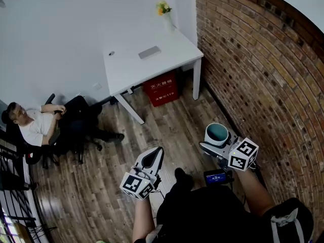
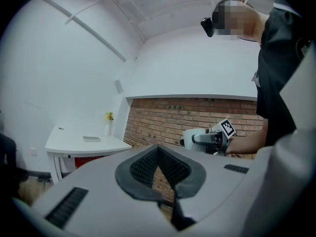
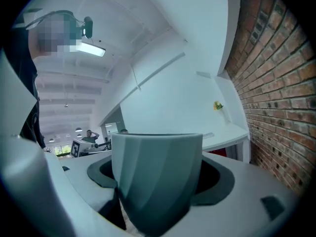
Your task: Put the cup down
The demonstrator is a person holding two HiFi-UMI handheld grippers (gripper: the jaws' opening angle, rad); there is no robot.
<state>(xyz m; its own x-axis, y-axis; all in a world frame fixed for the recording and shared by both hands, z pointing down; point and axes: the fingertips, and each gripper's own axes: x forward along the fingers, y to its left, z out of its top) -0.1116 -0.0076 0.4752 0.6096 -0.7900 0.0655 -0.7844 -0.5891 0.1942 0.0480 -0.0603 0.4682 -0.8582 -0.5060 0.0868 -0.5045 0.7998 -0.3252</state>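
A pale teal cup (image 1: pixel 217 134) is held upright in my right gripper (image 1: pixel 215 145), well above the wooden floor and near the brick wall. In the right gripper view the cup (image 3: pixel 157 174) fills the space between the jaws, which are shut on it. My left gripper (image 1: pixel 150 161) hovers to the left at about the same height, its jaws closed together with nothing between them. The left gripper view shows its dark pads (image 2: pixel 159 168) meeting, and beyond them the right gripper with the cup (image 2: pixel 194 138). A white table (image 1: pixel 152 67) stands farther ahead against the wall.
On the table lie a grey flat object (image 1: pixel 149 52), a small round item (image 1: pixel 111 53) and a vase of yellow flowers (image 1: pixel 164 10). A red box (image 1: pixel 162 88) sits under it. A person reclines in a chair (image 1: pixel 43 125) at the left. The brick wall (image 1: pixel 263 70) runs along the right.
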